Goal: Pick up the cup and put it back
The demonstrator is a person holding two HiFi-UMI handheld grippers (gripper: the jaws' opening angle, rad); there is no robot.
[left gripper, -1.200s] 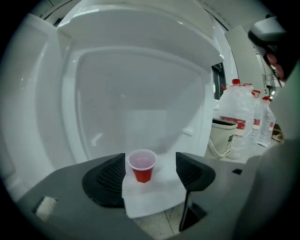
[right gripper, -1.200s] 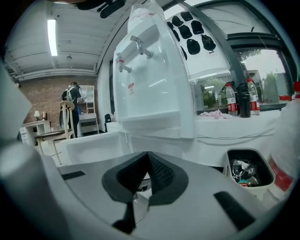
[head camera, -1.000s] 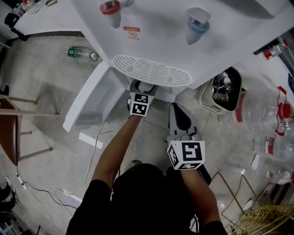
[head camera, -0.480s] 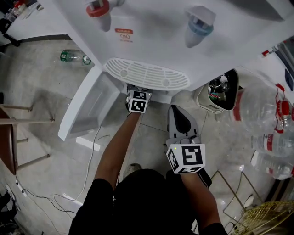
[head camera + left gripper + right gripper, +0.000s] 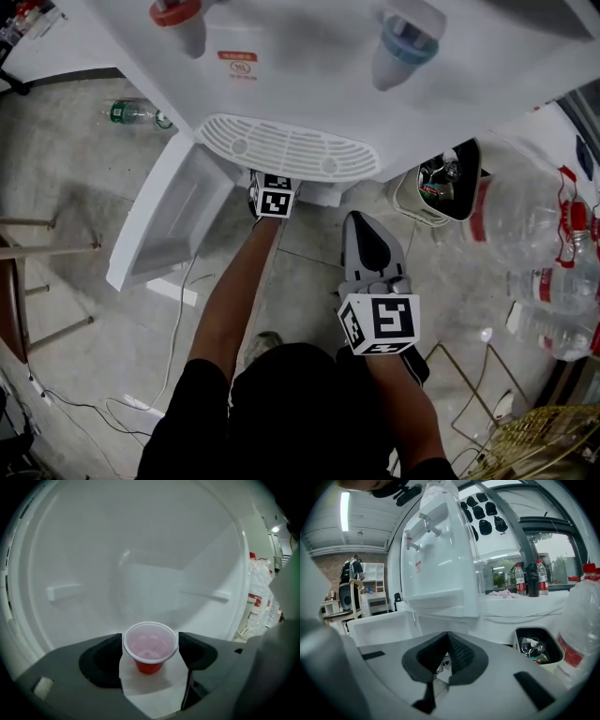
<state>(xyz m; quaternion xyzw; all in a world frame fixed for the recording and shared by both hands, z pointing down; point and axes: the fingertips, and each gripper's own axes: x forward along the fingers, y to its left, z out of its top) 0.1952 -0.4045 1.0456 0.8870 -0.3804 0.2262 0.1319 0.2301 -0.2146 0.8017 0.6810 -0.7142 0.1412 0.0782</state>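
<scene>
A small red cup (image 5: 150,649) with a pale inside stands upright on the white floor of the water dispenser's lower cabinet (image 5: 140,573). My left gripper (image 5: 150,641) reaches into that cabinet and the cup stands between its dark pads (image 5: 105,660). The jaws have just been opening and stand close beside the cup's rim without squeezing it. From above only this gripper's marker cube (image 5: 275,199) shows, under the drip tray (image 5: 291,148). My right gripper (image 5: 364,223) hangs back over the floor, shut and holding nothing, its pads (image 5: 459,656) meeting at the tip.
The cabinet door (image 5: 173,216) hangs open to the left. A bin (image 5: 441,183) and large water jugs (image 5: 534,220) stand at the right. A bottle (image 5: 136,114) lies on the floor at the left, near a chair (image 5: 23,281). A wire basket (image 5: 544,450) sits at bottom right.
The left arm has pushed further in under the drip tray, so less of its gripper shows from above. The right gripper has stayed where it was.
</scene>
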